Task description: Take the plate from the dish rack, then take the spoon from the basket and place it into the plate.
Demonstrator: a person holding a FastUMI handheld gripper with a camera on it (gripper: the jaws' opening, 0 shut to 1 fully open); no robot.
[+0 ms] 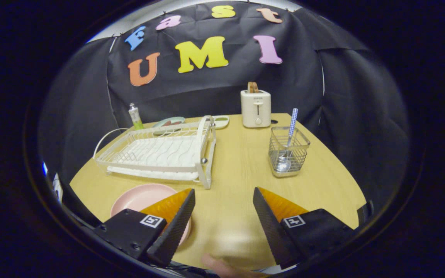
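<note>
The pink plate [139, 197] lies flat on the counter [238, 181] in front of the dish rack [160, 152], partly under the left finger of the spread, empty gripper [223, 199], while the spoon [286, 156] stands in the wire basket [289, 151] beyond the right finger.

Even, fairly bright overhead light on the surface [238, 170]; soft short shadows. Strong fisheye bending toward the rim; the centre is sharp, the edges dim.

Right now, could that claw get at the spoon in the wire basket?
Probably yes: the claw is open, bare table lies ahead, and the spoon stands handle-up in the basket beyond its right finger.
</note>
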